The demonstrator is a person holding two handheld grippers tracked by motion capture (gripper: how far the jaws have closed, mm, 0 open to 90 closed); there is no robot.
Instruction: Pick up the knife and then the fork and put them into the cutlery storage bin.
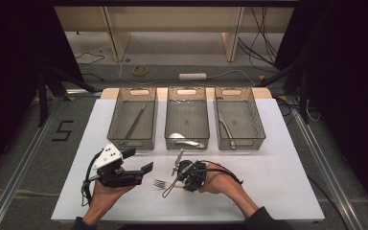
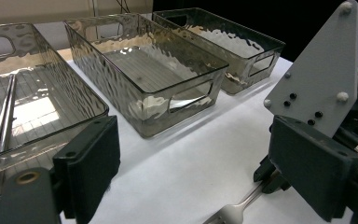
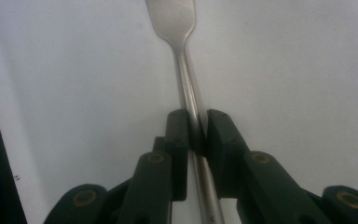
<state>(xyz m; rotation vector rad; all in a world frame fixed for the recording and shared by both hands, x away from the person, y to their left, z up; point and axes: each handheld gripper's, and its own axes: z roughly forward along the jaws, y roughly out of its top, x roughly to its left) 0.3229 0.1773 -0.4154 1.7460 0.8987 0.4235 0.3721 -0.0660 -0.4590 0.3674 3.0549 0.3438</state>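
White tabletop (image 1: 278,158) noted, three clear bins (image 1: 187,120) at rear. Fork (image 3: 186,70) clamped by right gripper (image 3: 196,133) fingers. Left gripper (image 1: 141,160) fingers held apart.

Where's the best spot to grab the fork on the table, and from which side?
Grip the fork mid-handle, coming from above. It lies flat on the white table, so only its narrow sides are free; the slim shaft fits between the fingers, as the right gripper shows.
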